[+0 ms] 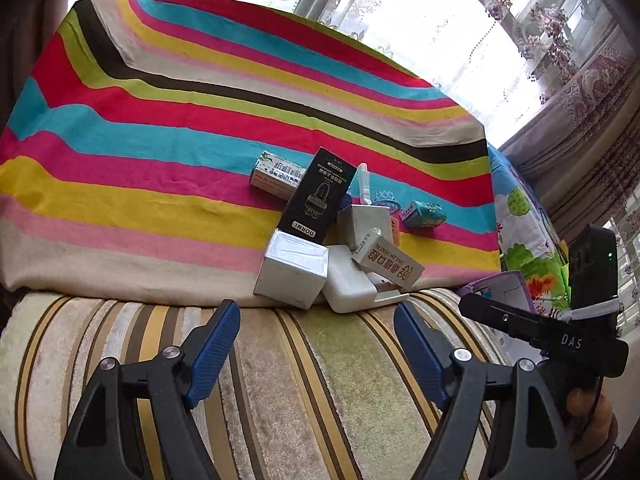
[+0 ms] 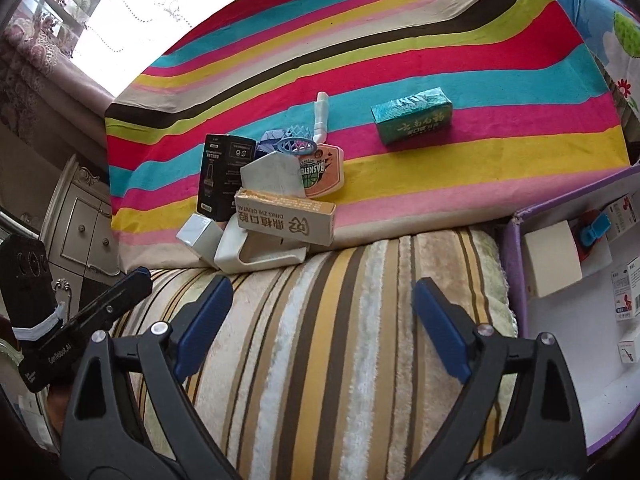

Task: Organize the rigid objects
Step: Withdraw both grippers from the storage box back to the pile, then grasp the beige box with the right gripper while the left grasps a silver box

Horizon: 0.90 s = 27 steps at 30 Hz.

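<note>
Both tongs agape, boxes [image 1: 320, 240] ahead

Pile of boxes [image 2: 264, 200] on the cloth's [image 2: 400, 176] near edge, storage bin [image 2: 516, 280] right.

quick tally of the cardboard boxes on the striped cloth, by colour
tall black box: 1
tan dental box: 1
teal box: 1
white-and-green barcode box: 1
plain white boxes: 2
total: 6
</note>
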Tool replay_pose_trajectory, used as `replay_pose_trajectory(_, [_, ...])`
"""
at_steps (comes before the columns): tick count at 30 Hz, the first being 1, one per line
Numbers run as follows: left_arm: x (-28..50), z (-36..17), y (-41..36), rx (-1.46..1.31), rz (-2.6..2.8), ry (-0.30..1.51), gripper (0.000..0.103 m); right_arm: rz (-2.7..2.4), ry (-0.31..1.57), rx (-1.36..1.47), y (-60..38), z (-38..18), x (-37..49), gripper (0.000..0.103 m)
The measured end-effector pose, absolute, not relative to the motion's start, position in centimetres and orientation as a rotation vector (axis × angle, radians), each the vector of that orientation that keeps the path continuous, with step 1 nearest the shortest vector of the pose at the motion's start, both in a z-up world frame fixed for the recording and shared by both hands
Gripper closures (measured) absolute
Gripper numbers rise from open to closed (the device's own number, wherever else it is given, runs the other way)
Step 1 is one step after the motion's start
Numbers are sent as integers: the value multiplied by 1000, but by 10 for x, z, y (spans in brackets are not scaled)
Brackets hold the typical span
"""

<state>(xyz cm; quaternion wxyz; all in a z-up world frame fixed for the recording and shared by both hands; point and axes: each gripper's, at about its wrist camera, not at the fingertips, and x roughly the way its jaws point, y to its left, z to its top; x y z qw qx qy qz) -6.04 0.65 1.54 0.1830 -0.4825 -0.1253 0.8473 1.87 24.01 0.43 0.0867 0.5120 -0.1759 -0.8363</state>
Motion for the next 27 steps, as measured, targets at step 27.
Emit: replay_pose_trajectory(27, [-104,-25,20,-1453,2322,-192,53,-2468,-662,1624,201,-39,-57,7])
